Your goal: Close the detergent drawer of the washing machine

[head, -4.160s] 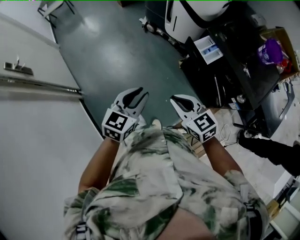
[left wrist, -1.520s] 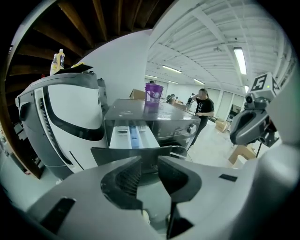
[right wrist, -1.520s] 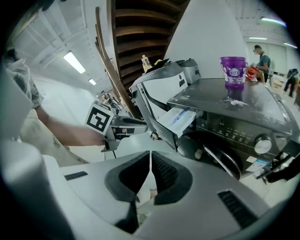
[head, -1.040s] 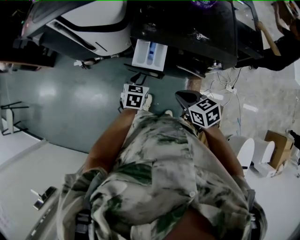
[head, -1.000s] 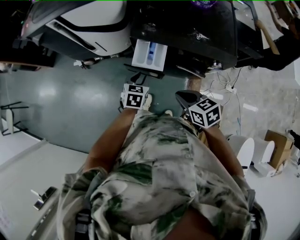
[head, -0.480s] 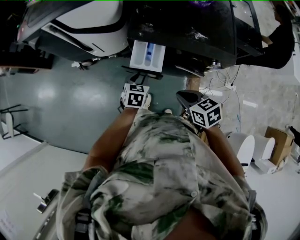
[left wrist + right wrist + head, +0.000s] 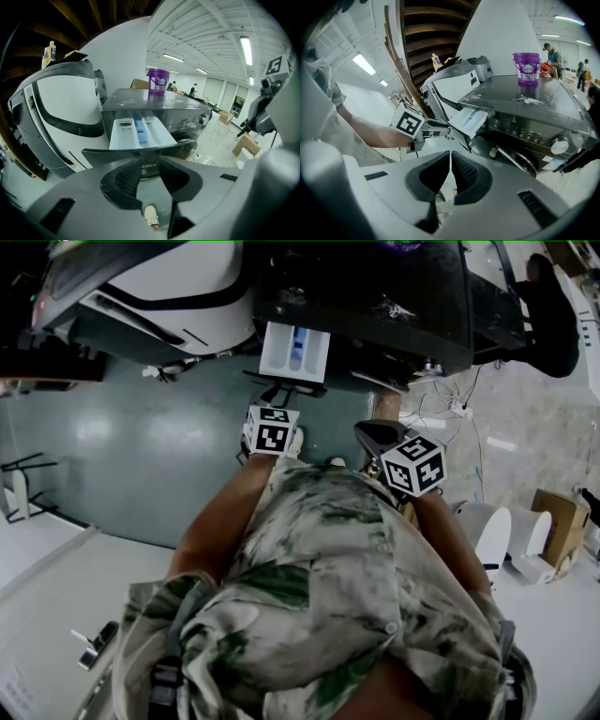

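Looking down past our patterned shirt [image 7: 328,596], we hold both grippers out over the grey-green floor [image 7: 131,427]. The right gripper [image 7: 450,158] hangs to the right of the drawer and apart from the machine, its fingers [image 7: 463,169] pressed together with nothing between them. The left gripper [image 7: 150,161] is further forward, its fingers [image 7: 127,178] a little spread and empty. Through their gap we see the dark front panel [image 7: 108,154] of the detergent drawer [image 7: 157,135] just ahead. In the right gripper view the left fingertips sit right at that panel, though we cannot tell whether they touch it. A light shoe [image 7: 151,216] shows on the floor below the left fingers. The drawer stands pulled out from the upper left corner of the dark washing machine [image 7: 525,108], its white tray with a blue compartment [image 7: 140,131] in the middle open to view. To the right of the drawer run the machine's control panel and a round knob [image 7: 558,146]. A purple bucket [image 7: 158,82] stands on the machine's top toward the back. A white machine [image 7: 61,112] with a dark curved band stands just beside it on the left. Further off, people [image 7: 553,54] stand in a bright hall
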A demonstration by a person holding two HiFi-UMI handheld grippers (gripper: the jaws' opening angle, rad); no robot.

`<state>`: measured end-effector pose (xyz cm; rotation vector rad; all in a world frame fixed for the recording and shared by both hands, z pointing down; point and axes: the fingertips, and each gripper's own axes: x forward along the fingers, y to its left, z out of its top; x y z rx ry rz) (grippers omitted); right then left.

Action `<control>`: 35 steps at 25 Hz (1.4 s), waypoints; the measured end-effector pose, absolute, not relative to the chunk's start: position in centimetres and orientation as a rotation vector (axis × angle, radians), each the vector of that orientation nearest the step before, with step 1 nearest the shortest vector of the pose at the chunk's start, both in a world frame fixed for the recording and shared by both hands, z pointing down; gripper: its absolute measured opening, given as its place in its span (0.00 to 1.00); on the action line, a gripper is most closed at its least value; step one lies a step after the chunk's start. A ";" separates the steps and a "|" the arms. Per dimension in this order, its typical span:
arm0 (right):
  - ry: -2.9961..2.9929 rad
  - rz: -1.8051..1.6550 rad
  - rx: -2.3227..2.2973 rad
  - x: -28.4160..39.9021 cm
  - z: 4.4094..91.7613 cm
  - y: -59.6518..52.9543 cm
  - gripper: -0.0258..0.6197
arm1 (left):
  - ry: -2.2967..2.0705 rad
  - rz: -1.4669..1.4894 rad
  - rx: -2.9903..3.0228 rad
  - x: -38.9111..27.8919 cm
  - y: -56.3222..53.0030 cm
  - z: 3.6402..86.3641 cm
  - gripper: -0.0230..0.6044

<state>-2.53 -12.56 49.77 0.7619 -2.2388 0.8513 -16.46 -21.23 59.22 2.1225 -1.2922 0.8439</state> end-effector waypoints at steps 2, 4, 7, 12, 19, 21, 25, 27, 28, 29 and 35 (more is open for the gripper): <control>-2.237 0.853 0.767 -2.5 49.7 -12.7 0.09 | -1.292 0.845 2.121 -16.5 -21.5 59.2 0.24; -2.236 0.856 0.773 -2.4 49.7 -12.9 0.09 | -1.294 0.838 2.121 -16.4 -21.7 59.1 0.24; -2.233 0.857 0.778 -2.4 49.7 -13.1 0.09 | -1.298 0.832 2.124 -16.4 -22.2 59.1 0.24; -2.227 0.857 0.787 -2.2 49.8 -13.5 0.09 | -1.289 0.837 2.134 -16.1 -23.0 59.2 0.23; -2.222 0.865 0.810 -1.8 49.7 -13.9 0.09 | -1.292 0.837 2.141 -15.9 -23.9 59.1 0.23; -2.220 0.867 0.816 -1.7 49.8 -14.0 0.09 | -1.289 0.837 2.143 -15.9 -24.1 59.1 0.23; -2.215 0.872 0.827 -1.6 49.9 -14.4 0.09 | -1.288 0.838 2.144 -15.9 -24.9 59.1 0.23; -2.213 0.876 0.832 -1.6 49.9 -14.6 0.09 | -1.286 0.842 2.146 -15.8 -25.2 59.1 0.23; -2.213 0.877 0.836 -1.5 49.9 -14.7 0.09 | -1.285 0.843 2.148 -15.8 -25.4 59.1 0.23; -2.213 0.877 0.839 -1.5 49.9 -14.8 0.09 | -1.284 0.844 2.149 -15.8 -25.5 59.1 0.23; -2.212 0.881 0.859 -1.2 49.8 -15.4 0.09 | -1.278 0.849 2.156 -15.6 -26.2 59.1 0.23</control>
